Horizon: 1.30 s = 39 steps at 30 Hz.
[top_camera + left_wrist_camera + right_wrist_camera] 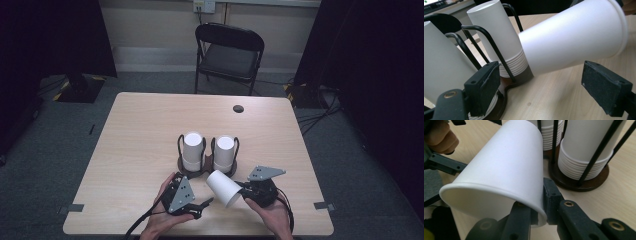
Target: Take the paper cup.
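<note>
One paper cup [504, 167] rim-pinched in right tongs [541, 202] (tilted), left tongs [539, 85] just beside

— What carried everything?

— A pale wood-grain bench [140, 130], rectangular with rounded corners, standing on grey carpet [55, 150].

— And what sat directly on it?

— A dark brown double-ring holder [207, 167], just nearer than the middle of the top. Two stacks of white paper cups [192, 150] stood upright in it, side by side, each fenced by black wire loops.

— Anything else on the surface?

— A small dark round cable port [238, 108] was set into the top near the far edge, right of centre. The rest was bare wood.
</note>
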Each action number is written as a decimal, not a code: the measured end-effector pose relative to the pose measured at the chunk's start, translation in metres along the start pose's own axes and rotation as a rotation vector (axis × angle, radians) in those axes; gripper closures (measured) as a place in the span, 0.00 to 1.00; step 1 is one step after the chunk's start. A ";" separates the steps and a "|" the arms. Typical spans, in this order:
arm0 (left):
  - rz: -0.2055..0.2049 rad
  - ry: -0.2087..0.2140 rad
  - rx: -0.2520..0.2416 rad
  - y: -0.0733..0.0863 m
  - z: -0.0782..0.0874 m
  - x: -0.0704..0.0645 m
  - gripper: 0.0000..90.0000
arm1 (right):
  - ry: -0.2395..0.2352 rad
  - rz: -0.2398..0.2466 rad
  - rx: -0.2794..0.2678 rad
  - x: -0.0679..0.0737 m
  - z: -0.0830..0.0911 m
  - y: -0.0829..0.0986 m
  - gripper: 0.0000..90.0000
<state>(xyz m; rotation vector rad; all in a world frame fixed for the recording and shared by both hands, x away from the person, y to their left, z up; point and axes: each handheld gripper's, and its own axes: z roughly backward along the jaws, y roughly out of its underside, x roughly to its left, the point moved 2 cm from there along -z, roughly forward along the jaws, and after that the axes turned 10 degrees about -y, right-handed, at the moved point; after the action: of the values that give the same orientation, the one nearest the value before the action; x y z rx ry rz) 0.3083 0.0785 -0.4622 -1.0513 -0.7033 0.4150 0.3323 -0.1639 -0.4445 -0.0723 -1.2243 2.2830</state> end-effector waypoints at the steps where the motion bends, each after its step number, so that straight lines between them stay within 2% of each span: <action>1: -0.007 0.004 0.001 0.000 0.000 -0.001 0.17 | -0.010 -0.004 0.012 0.000 -0.001 0.000 0.93; 7: -0.060 0.012 0.003 0.001 -0.004 -0.010 0.17 | -0.030 -0.019 0.069 -0.001 -0.004 -0.002 0.93; 10: -0.101 0.018 0.006 0.001 -0.004 -0.014 0.17 | -0.037 -0.027 0.098 -0.002 -0.006 -0.003 0.93; 12: -0.111 0.021 0.012 0.001 -0.005 -0.017 0.17 | -0.043 -0.033 0.116 -0.003 -0.007 -0.004 0.93; 15: -0.146 0.017 0.021 0.001 -0.006 -0.021 0.17 | -0.087 -0.030 0.143 -0.003 -0.009 -0.005 0.93; 16: -0.159 0.021 0.023 0.001 -0.006 -0.021 0.17 | -0.083 -0.035 0.157 -0.003 -0.010 -0.005 0.93; 21: -0.184 0.045 0.024 -0.001 -0.009 -0.027 0.16 | -0.094 -0.047 0.204 -0.004 -0.015 -0.006 0.93; 23: -0.204 0.035 0.029 -0.002 -0.011 -0.030 0.15 | -0.096 -0.047 0.209 -0.004 -0.015 -0.007 0.93; 25: -0.203 0.030 0.029 -0.003 -0.012 -0.032 0.13 | -0.091 -0.049 0.214 -0.004 -0.015 -0.009 0.93; 32: -0.248 0.019 0.041 -0.010 -0.019 -0.041 0.13 | -0.082 -0.058 0.192 -0.006 -0.013 -0.011 0.95; 36: -0.231 0.014 0.018 -0.012 -0.022 -0.045 0.16 | -0.087 -0.063 0.165 -0.005 -0.014 -0.014 0.96; 39: -0.230 0.003 0.022 -0.013 -0.023 -0.047 0.17 | -0.099 -0.075 0.151 -0.003 -0.017 -0.016 0.97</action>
<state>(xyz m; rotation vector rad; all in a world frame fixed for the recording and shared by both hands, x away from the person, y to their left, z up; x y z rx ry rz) 0.2911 0.0286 -0.4731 -0.9382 -0.8051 0.2217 0.3471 -0.1453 -0.4423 0.1413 -1.0794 2.3291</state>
